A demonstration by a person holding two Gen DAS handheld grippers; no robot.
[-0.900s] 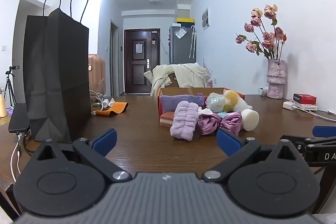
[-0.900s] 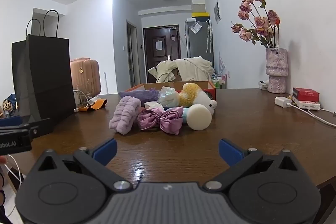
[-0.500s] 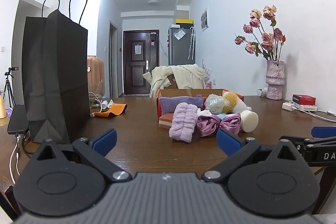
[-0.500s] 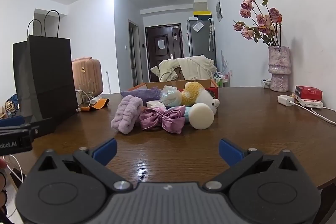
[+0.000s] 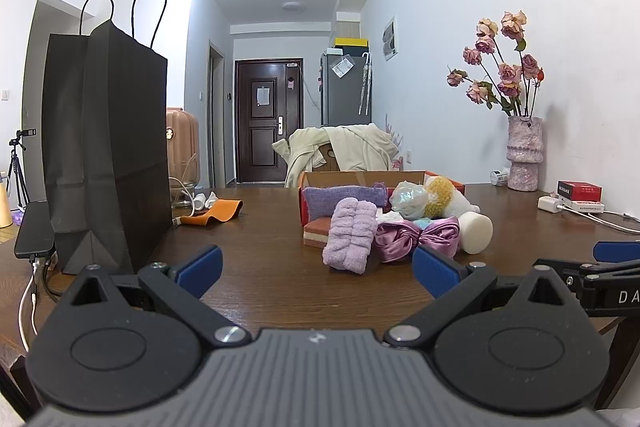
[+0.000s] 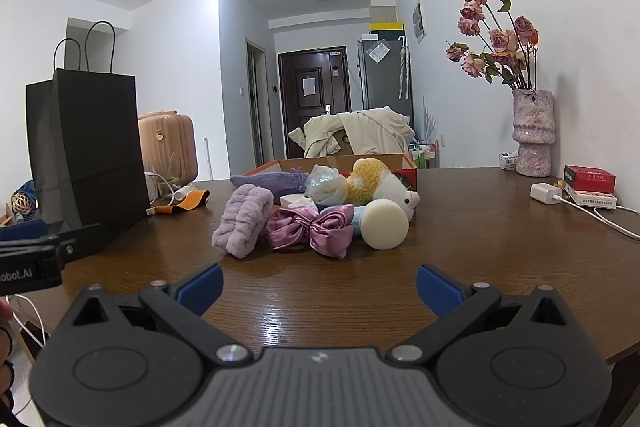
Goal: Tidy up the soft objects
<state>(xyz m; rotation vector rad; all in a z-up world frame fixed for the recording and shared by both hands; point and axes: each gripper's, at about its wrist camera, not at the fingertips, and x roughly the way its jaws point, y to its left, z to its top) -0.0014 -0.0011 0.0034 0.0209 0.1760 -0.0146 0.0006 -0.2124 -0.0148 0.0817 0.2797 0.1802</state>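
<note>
Standing tallest on the wooden table [image 5: 260, 259], the black paper bag [image 5: 108, 147] dwarfs the soft pile beside the cardboard box [image 6: 340, 163]; only the left view shows a phone [image 5: 34, 235] by the bag; the lilac towel roll [image 6: 242, 219], satin bow [image 6: 312, 227] and cream sponge [image 6: 385, 224] lie together; left gripper [image 5: 316, 271] and right gripper [image 6: 318, 287] both gape, holding nothing.

a tall black paper bag [image 5: 106, 147] stands on the bench [image 5: 264, 239] at nine o'clock; a vase of dried roses [image 5: 523, 153] at two o'clock, near the wall.
</note>
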